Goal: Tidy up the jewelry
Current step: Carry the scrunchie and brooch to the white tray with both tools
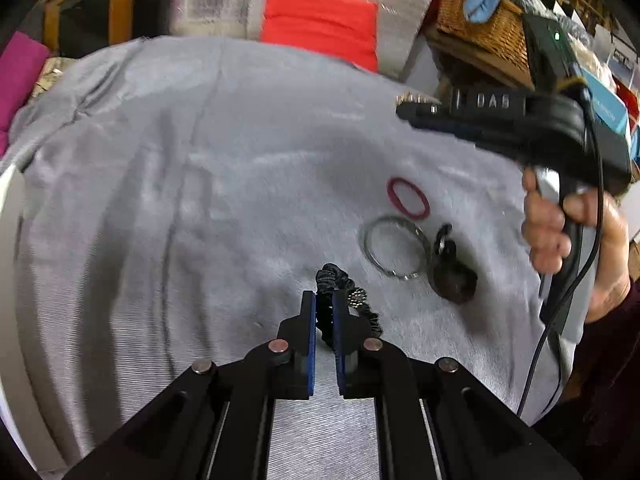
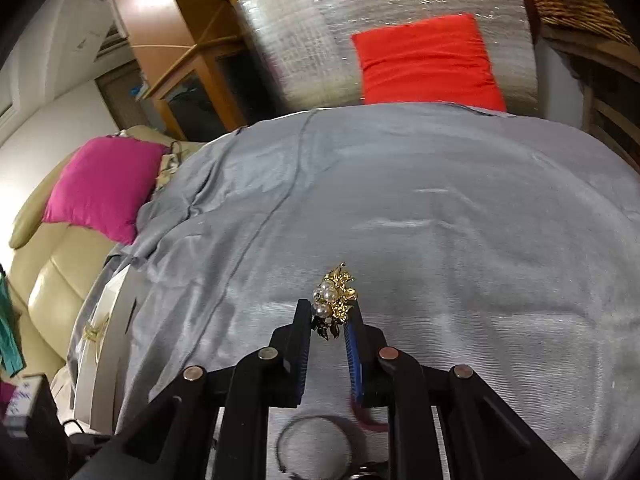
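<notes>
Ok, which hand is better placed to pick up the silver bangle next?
Neither is free. The left gripper is shut on the black scrunchie, the right gripper on the gold pearl brooch. Once emptied, probably the left: the silver bangle lies just ahead of its jaws.

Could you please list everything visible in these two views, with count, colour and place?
Brooch: one, gold with pearls, between the right gripper's fingers.
Scrunchie: one, black with a sparkly charm, between the left gripper's fingers.
Red ring: one, lying on the cloth.
Silver ring: one, on the cloth just nearer than the red one.
Dark piece: one, black, beside the silver ring; type unclear.
Cloth: one, grey, covering the surface.
Red cushion: one, behind the cloth.
Pink cushion: one, on the beige sofa.
Basket: one, brown wicker, far right.
Left gripper: black, shut.
Right gripper: black, shut.
Hand: one, holding the right gripper's handle.
</notes>
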Motion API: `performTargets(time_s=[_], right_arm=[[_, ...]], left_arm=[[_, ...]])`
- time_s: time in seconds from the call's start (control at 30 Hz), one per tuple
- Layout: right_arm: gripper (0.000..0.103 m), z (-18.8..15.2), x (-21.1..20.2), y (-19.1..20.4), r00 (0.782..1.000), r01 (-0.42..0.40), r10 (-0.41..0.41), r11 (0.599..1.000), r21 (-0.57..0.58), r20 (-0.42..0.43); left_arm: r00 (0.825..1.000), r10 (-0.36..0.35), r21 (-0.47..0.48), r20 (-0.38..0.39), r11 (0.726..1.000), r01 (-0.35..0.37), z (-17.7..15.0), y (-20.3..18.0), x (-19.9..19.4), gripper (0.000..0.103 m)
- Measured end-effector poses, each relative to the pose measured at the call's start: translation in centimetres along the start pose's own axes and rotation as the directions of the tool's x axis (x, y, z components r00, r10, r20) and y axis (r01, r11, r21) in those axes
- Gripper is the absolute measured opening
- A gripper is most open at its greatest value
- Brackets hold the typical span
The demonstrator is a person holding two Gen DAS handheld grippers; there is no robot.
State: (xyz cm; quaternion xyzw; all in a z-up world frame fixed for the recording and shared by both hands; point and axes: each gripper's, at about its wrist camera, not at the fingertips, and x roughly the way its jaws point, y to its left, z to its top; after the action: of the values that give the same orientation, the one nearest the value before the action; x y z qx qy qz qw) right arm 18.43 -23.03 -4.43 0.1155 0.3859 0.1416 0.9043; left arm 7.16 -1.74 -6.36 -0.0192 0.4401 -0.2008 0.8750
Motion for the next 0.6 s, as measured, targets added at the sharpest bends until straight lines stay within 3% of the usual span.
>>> performTargets(time_s=[0.3,0.43,0.6], right_arm=[[0.018,-0.7,1.2,4.3,0.998,-0.069,0.068,0.996,-0.05,-0.018],[0.018,-1.1,1.8,7.1,0.994,-0.112,0.11,0.991,-0.076,-0.027],[0.018,-1.6,2.7,11.5,0.981,-0.194,0.19,0.976,-0.102,-0.044]], left_arm=[[0.991,0.055,-0.09,0.125,0.995,-0.044,0.1,2.9,-4.9,0.008],[0.977,0.106,-0.136,0.184,0.987,-0.082,-0.2,5.1,-7.8,0.008],[0.948,0.19,-0.219,0.254,0.966,-0.135,-0.8,8.4,-11.2,0.008]])
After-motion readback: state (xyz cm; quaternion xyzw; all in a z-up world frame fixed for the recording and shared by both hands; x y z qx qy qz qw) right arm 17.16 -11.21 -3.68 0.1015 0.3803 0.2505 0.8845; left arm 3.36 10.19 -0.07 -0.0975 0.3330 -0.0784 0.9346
